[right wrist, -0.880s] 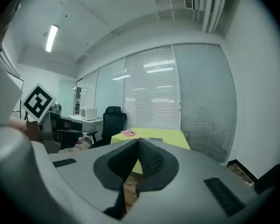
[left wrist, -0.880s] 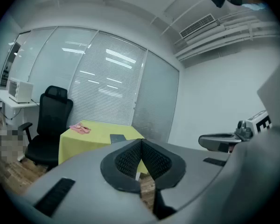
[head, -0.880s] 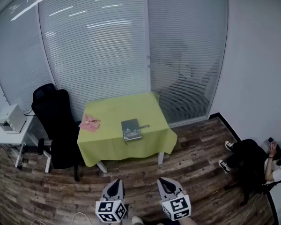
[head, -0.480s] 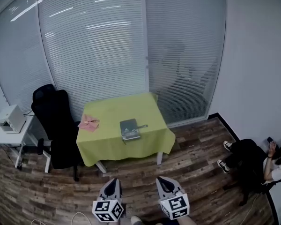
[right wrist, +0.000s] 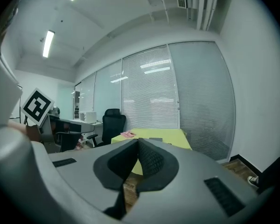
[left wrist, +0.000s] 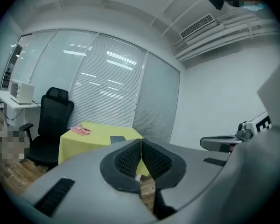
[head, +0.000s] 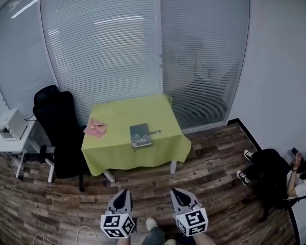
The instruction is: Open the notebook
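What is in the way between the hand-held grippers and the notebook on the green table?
Nothing visible. Only bare wooden floor lies between the left hand-held gripper, the right hand-held gripper and the table with the closed notebook. The black office chair stands beside the table, off that path.

cool, flat overhead light, head view dimmish. ceiling strip lights [right wrist: 48, 42] throw glare streaks on the glass wall [head: 109, 22]. soft shadows only. heavy fisheye bend at edges, gripper views black-vignetted, close foreground soft
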